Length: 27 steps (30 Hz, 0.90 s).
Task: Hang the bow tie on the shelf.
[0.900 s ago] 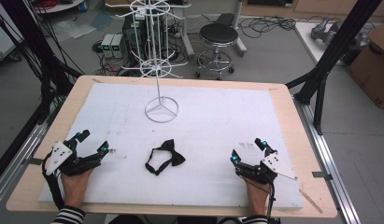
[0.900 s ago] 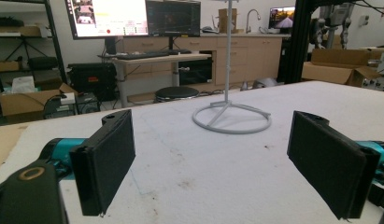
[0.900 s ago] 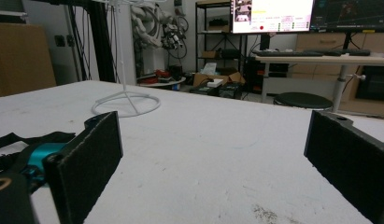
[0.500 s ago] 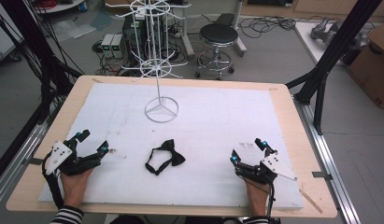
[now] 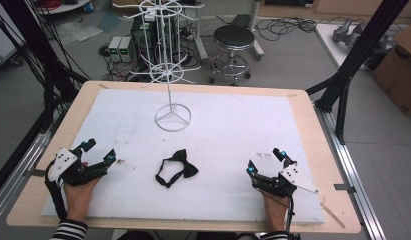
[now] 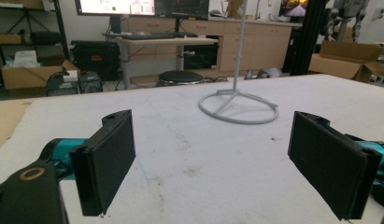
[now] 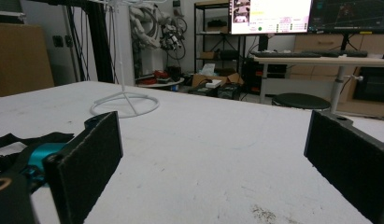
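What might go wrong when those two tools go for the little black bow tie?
The bow tie lies flat on the white mat with its thin strap looped loosely; a pinch may catch only the strap, leaving it dangling. The wire rack stands on a small ring base, so a nudge might tip it. Both the left hand-held gripper and right hand-held gripper are open and apart from it.

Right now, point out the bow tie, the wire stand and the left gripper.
bow tie [image 5: 180, 165]: high view, on its knot.
wire stand [image 5: 173, 118]: high view, on its ring base.
left gripper [image 5: 99, 151]: high view, midway between its open fingertips.
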Motion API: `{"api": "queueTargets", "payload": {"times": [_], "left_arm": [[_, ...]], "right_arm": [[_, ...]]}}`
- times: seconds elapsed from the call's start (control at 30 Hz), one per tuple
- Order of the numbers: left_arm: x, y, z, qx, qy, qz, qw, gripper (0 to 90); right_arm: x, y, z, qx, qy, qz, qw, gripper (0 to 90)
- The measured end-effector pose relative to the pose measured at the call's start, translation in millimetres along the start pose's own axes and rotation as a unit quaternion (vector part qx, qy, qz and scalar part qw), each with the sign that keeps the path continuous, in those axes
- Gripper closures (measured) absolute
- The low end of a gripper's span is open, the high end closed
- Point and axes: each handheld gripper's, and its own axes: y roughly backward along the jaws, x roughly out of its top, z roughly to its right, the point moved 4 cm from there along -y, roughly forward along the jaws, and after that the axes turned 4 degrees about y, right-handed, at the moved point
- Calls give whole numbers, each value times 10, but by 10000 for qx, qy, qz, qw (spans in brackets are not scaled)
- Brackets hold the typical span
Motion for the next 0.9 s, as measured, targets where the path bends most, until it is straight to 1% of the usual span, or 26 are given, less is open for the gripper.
{"api": "queueTargets", "payload": {"times": [0.1,0.13,0.2,0.23,0.27,0.3,0.33,0.37,0.4,0.43,0.47,0.5,0.53,0.57,0.6,0.63,0.67,0.7,0.73,0.77,0.8,0.83,0.87,0.9], "left_arm": [[34,21,-18,38,-8,-21,10000,153],[88,38,-26,79,-57,-76,9999,153],[156,42,-16,-10,-28,-70,10000,153],[156,42,-16,-10,-28,-70,10000,153],[229,36,14,-96,-63,-96,9999,153],[229,36,14,-96,-63,-96,9999,153],[263,24,36,-155,-99,-141,9997,153],[330,-7,96,-230,-203,-261,9992,153],[354,-19,120,-257,-245,-327,9988,153],[354,-19,120,-257,-245,-327,9988,153],[419,-72,193,-332,-314,-557,9974,153],[419,-72,193,-332,-314,-557,9974,153],[463,-125,262,-400,-331,-792,9955,153],[463,-125,262,-400,-331,-792,9955,153],[477,-155,301,-453,-333,-924,9941,153],[490,-186,342,-549,-334,-1037,9925,153],[511,-251,428,-736,-387,-1167,9897,153],[517,-274,458,-780,-430,-1202,9887,153],[525,-305,495,-822,-488,-1264,9874,153],[531,-341,542,-889,-534,-1350,9854,153],[532,-361,570,-932,-544,-1399,9843,153],[537,-391,611,-997,-582,-1492,9820,153],[538,-416,646,-1064,-583,-1537,9806,153],[537,-437,676,-1123,-619,-1609,9786,153]], "right_arm": [[0,-1,-1,0,9,-2,10000,34],[0,-1,0,1,9,-3,10000,33],[0,0,-1,1,0,-3,10000,33],[0,-1,0,1,8,-1,10000,33],[1,-2,3,-2,15,9,10000,33],[0,0,-1,4,-9,-2,10000,34],[-1,-1,1,3,4,-1,10000,33],[1,-1,-1,5,-6,3,10000,33],[0,-1,0,1,4,1,10000,33],[0,-1,0,1,3,0,10000,33],[0,-1,0,3,-2,0,10000,33],[0,-1,0,3,-2,0,10000,33],[0,-1,-1,6,-5,1,10000,34],[0,-1,1,2,0,0,10000,33],[0,-1,-1,2,-6,1,10000,33],[0,-1,-1,2,-6,1,10000,33],[0,-1,0,0,3,0,10000,33],[0,-1,-1,4,-7,2,10000,33],[0,-1,0,2,-3,-1,10000,33],[0,0,0,3,-5,-1,10000,33],[1,-2,3,0,8,9,10000,33],[0,-3,4,5,8,16,10000,33],[0,-2,7,-9,7,15,10000,33],[0,-2,8,-2,-3,21,10000,33]]}}
